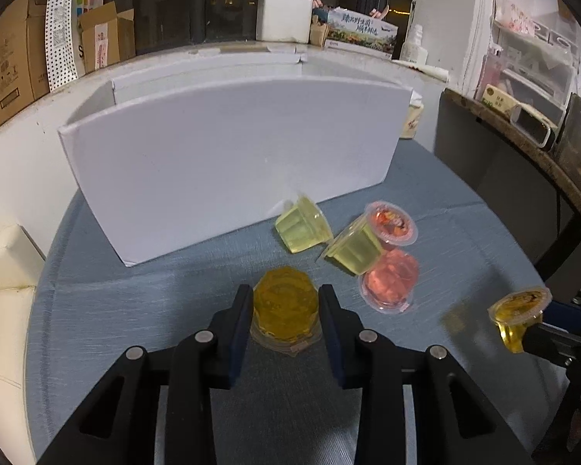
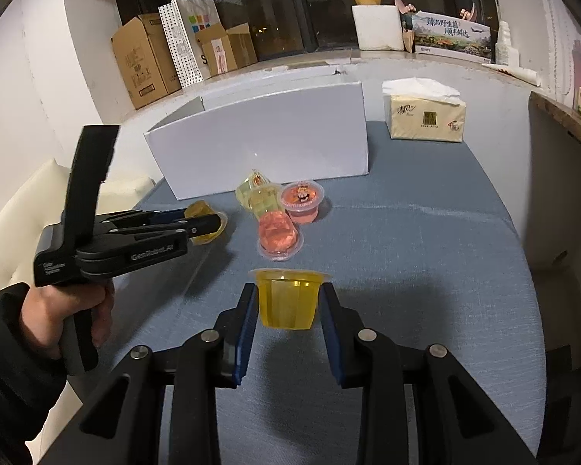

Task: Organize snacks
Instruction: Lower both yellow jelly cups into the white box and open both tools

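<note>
My left gripper (image 1: 286,312) is shut on an upside-down amber jelly cup (image 1: 284,310) resting on the blue-grey cloth; it also shows in the right wrist view (image 2: 207,223). My right gripper (image 2: 288,304) is shut on an upright amber jelly cup (image 2: 288,298) and holds it above the cloth; that cup shows at the right of the left wrist view (image 1: 519,310). Two pale green cups (image 1: 304,224) (image 1: 354,248) and two pink cups (image 1: 393,223) (image 1: 389,283) lie in a cluster before the open white box (image 1: 228,162).
A tissue pack (image 2: 426,116) stands right of the white box (image 2: 263,135). A cream cushion (image 1: 0,283) lies off the table's left edge. A dark shelf (image 1: 523,135) with clutter stands at the right. Cardboard boxes (image 2: 143,62) line the window sill behind.
</note>
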`<state>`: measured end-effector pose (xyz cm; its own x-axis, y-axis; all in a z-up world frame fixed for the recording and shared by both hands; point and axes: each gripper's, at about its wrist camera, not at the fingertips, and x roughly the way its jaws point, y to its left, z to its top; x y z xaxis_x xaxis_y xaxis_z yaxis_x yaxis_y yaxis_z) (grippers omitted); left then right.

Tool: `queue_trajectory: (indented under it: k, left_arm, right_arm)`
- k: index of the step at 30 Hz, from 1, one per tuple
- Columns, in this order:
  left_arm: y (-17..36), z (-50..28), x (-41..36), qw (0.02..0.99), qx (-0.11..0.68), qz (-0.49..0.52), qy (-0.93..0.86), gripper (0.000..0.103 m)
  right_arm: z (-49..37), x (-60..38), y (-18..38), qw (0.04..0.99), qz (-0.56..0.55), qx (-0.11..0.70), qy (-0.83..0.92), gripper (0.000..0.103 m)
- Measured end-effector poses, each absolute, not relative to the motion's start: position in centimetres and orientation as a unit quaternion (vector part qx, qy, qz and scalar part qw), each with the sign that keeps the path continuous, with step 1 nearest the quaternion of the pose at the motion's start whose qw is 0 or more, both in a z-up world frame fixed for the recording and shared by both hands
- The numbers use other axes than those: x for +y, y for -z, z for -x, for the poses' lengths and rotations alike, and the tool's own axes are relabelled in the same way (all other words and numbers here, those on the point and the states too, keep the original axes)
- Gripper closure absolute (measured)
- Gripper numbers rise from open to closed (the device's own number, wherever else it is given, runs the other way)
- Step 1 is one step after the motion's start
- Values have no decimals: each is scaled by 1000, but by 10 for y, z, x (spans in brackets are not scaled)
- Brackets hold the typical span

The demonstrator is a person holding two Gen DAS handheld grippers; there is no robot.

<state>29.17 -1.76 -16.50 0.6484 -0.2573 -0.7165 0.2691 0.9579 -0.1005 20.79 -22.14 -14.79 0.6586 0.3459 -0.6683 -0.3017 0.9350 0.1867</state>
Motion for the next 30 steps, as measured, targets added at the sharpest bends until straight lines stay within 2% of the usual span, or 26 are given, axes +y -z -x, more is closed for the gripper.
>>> queue_trajectory:
  k: [9, 15, 19, 25, 26, 27, 28, 29, 30]
  left_arm:
    - [84, -277, 11, 937, 318, 14, 143, 65]
    - [29, -304, 36, 955, 270, 19, 118, 65]
    - [20, -342, 47, 955, 277, 22, 108, 65]
    - [40, -393, 49, 947, 313, -4, 70, 62]
    - [44, -397, 50, 946, 315, -3, 70, 53]
    - [49, -400, 52, 946, 317, -3, 63, 26]
    - [52, -401, 53, 946, 319, -2, 59, 9]
    - [55, -398, 57, 948, 312, 5, 65, 0]
    - [57, -396, 59, 950, 305, 5, 68, 0]
  right_arm:
    - [-230, -210, 97, 926, -34, 323, -190, 69]
    - [-282, -189, 53, 935, -29, 289, -203, 69]
    - [-332, -170, 37, 933, -29, 291, -211, 69]
    - [-398, -149, 42, 923, -11, 324, -205, 68]
    - [-403, -149, 45, 924, -9, 325, -202, 60]
    - [-408, -150, 46, 926, -8, 324, -195, 49]
    - [-412, -152, 48, 926, -12, 322, -195, 21]
    - [-414, -155, 50, 925, -20, 323, -200, 3]
    - [-415, -159, 52, 923, -32, 324, -206, 0]
